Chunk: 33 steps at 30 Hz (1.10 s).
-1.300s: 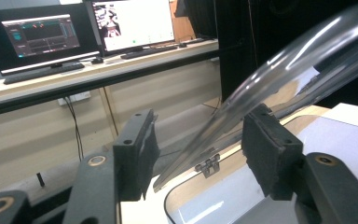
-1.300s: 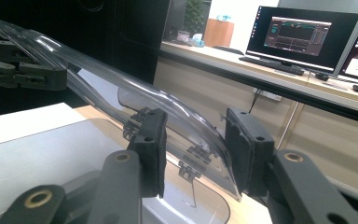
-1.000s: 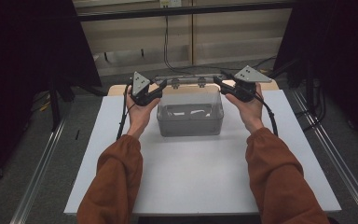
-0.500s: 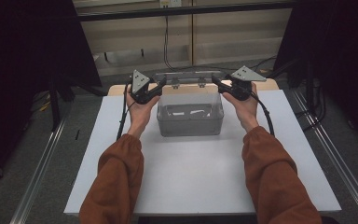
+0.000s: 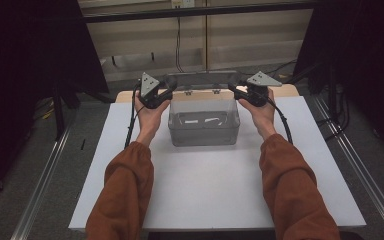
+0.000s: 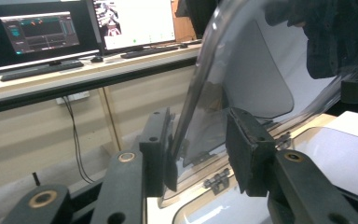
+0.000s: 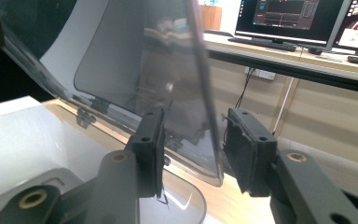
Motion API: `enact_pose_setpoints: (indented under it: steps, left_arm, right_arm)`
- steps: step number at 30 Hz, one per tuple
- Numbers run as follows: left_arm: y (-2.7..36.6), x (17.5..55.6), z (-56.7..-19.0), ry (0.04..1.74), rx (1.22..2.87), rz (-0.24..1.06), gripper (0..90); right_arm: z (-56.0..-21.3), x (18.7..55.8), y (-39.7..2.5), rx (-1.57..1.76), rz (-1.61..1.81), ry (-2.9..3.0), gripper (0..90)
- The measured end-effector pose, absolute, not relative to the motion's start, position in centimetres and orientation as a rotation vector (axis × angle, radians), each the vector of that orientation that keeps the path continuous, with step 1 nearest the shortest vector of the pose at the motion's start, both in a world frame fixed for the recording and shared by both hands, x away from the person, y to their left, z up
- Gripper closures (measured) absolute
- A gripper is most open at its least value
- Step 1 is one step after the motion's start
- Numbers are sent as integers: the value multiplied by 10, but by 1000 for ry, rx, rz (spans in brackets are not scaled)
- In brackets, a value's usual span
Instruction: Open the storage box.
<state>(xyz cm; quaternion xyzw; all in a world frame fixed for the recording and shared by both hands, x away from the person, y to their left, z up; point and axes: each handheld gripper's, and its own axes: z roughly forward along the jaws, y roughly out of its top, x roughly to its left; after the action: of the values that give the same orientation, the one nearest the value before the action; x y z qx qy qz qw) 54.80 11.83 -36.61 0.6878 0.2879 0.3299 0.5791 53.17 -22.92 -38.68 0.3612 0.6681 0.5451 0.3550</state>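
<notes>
Both grippers, left gripper (image 5: 166, 93) and right gripper (image 5: 236, 90), are straddling the raised lid (image 5: 202, 79) of the box (image 5: 203, 122), fingers wide; next, probably swinging it shut evenly.

Clear plastic storage box (image 5: 203, 127), rectangular with rounded corners, sits upper centre of the high view on the white tabletop (image 5: 205, 190), long side across the frame. Small whitish items lie inside; can't tell what they are. Its transparent lid (image 5: 202, 80) is hinged along the far edge with two small hinges, swung up and standing near upright behind the box. The lid's left end edge runs between the left gripper (image 6: 200, 149) jaws, right end edge between the right gripper (image 7: 193, 147) jaws.
</notes>
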Motion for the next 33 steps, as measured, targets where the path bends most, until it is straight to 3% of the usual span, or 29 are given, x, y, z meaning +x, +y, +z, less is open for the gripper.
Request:
enact_pose_setpoints:
  steps: [6, 10, 33]
  left_arm:
    - [118, 552, -366, 678, 1607, 773, 619]
    - [119, 556, -369, 716, 1593, 701, 624]
    - [121, 575, -378, 731, 1654, 697, 666]
  right_arm:
    - [-389, 538, -230, 943, 1412, 1726, 618]
    - [-393, 542, -230, 959, 1413, 1729, 633]
    - [-396, 556, -230, 981, 1394, 1760, 683]
